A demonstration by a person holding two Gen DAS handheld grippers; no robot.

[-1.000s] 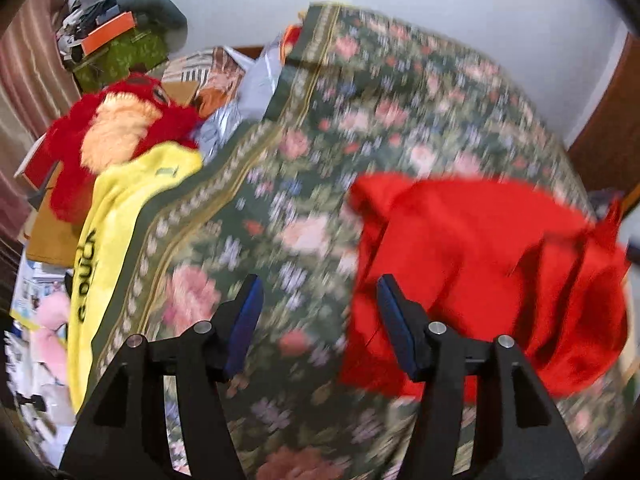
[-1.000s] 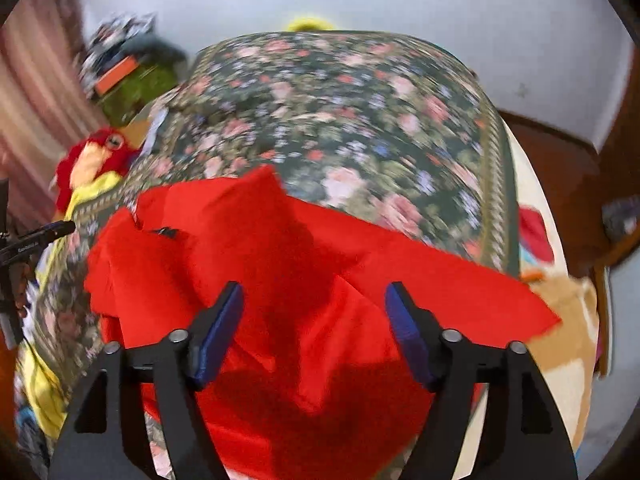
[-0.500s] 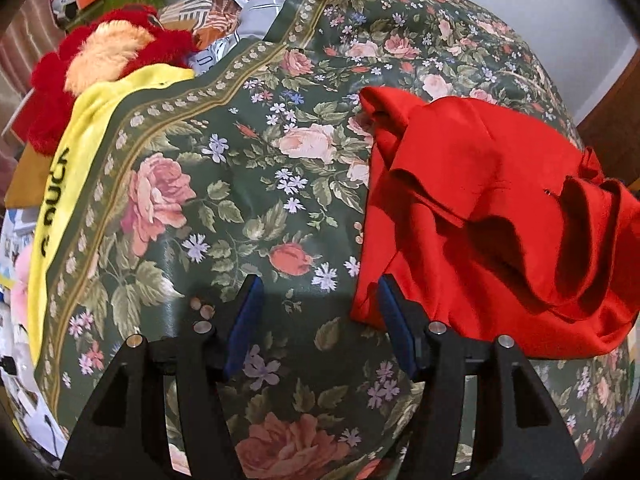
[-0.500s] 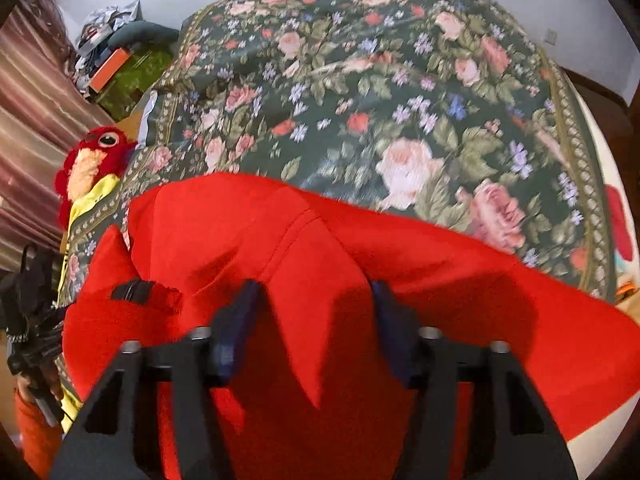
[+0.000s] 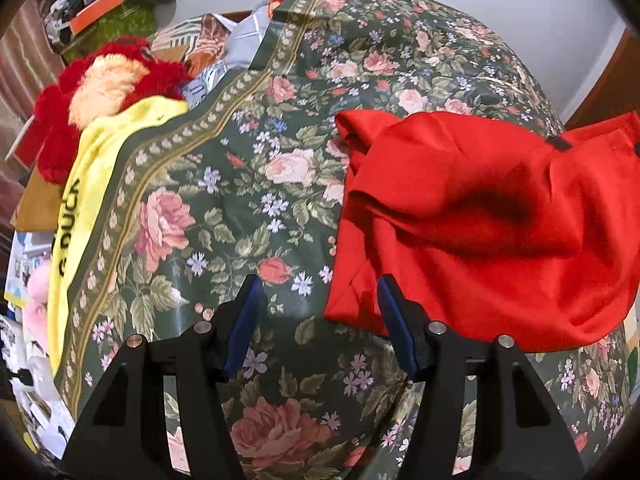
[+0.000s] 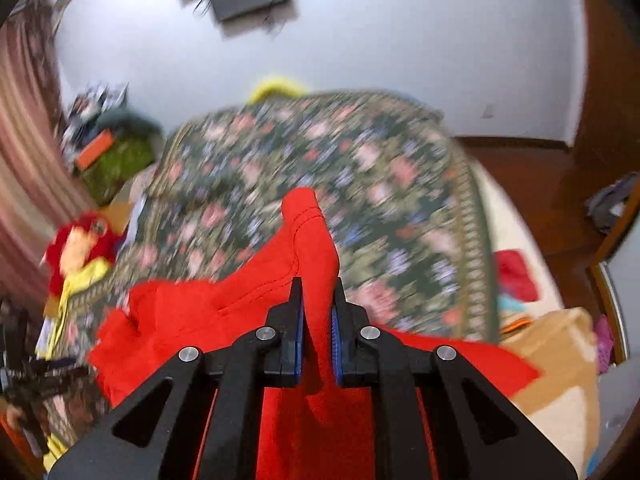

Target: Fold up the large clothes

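Observation:
A large red garment [image 5: 472, 216] lies crumpled on the right part of the floral bedspread [image 5: 248, 184], its right side lifted off the bed. My left gripper [image 5: 316, 300] is open and empty, low over the bedspread, with its right finger at the garment's lower left edge. In the right wrist view my right gripper [image 6: 316, 300] is shut on a fold of the red garment [image 6: 308, 240] and holds it up above the bed; the cloth sticks out past the fingertips and hangs below.
A yellow cloth with black letters [image 5: 84, 184] and a red plush toy [image 5: 100, 84] lie along the bed's left edge, with clutter beyond. A cardboard box [image 6: 560, 364] stands at the bed's right side. A wall rises behind the bed.
My right gripper has closed on the red garment and lifted it up from the bed. The garment's right side has risen. My left gripper has stayed open, pulling back slightly.

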